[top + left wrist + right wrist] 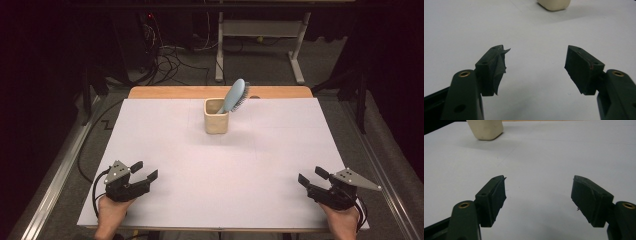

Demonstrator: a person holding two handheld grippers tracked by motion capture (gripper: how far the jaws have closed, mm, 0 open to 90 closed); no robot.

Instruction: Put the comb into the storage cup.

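High view: left gripper (144, 170) and right gripper (311, 177), jaws wide and empty, flank a hairbrush (235, 95) standing in a cream cup (216, 121).

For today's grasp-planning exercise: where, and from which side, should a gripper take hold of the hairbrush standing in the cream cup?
Probably by the blue back of the hairbrush head, coming from above. The handle is down inside the cream cup, so the head alone sticks out, leaning up and to the right past the rim. Set the jaws across its narrow edges, clear of the bristles on the right face.

Far across my table, a light blue hairbrush (235, 96) leans handle-down, bristles facing right, in a squarish cream cup (216, 122) standing upright.
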